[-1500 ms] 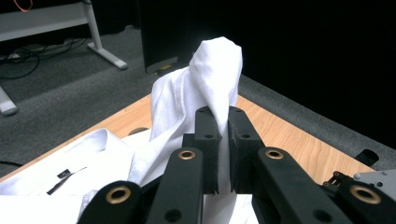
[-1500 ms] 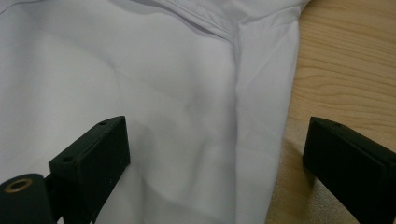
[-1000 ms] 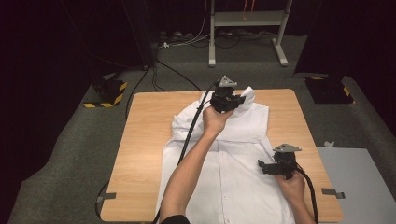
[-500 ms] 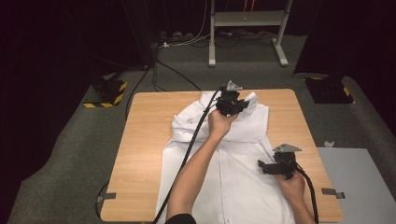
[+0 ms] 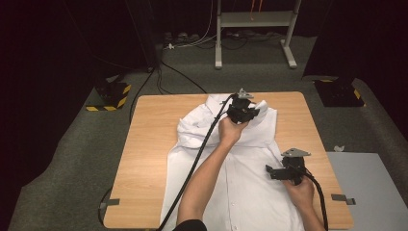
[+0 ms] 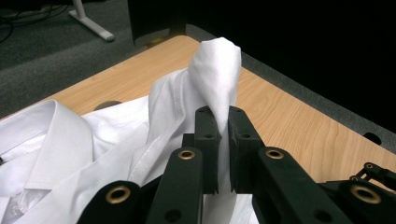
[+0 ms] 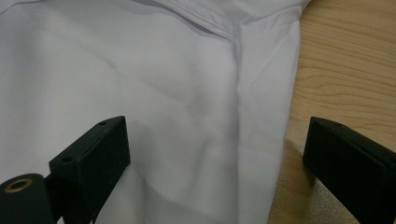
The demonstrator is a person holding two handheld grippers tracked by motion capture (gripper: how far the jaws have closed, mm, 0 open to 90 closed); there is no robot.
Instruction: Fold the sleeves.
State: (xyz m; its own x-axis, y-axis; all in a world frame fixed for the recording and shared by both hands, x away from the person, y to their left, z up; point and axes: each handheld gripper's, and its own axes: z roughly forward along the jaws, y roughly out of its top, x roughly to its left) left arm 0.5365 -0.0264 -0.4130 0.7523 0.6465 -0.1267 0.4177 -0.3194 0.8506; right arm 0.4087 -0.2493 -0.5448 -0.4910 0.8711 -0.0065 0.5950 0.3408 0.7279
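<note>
On the wooden worktop (image 5: 149,144), in the middle of the high view, lies a white shirt (image 5: 245,183) with its collar toward the top of the frame and its lower part running off the bottom edge; the cloth near the collar is bunched in folds, while the front panel lies rather flat. In the upper centre of that view the left gripper (image 5: 244,111) is held over the right shoulder area of the shirt; its jaws are pressed together on a fold of the white cloth. In the left gripper view the pinched fabric rises as a peak above the two black jaws, and the collar (image 6: 56,135) is seen at the lower left of that frame; a black cable (image 5: 202,159) trails from this gripper down along the forearm. At the lower right of the high view the right gripper (image 5: 276,172) rests low at the right edge of the shirt; in the right gripper view its jaws are spread wide, one over the white cloth and the other over the bare wood, with the shirt's side edge between them; they pinch nothing.
</note>
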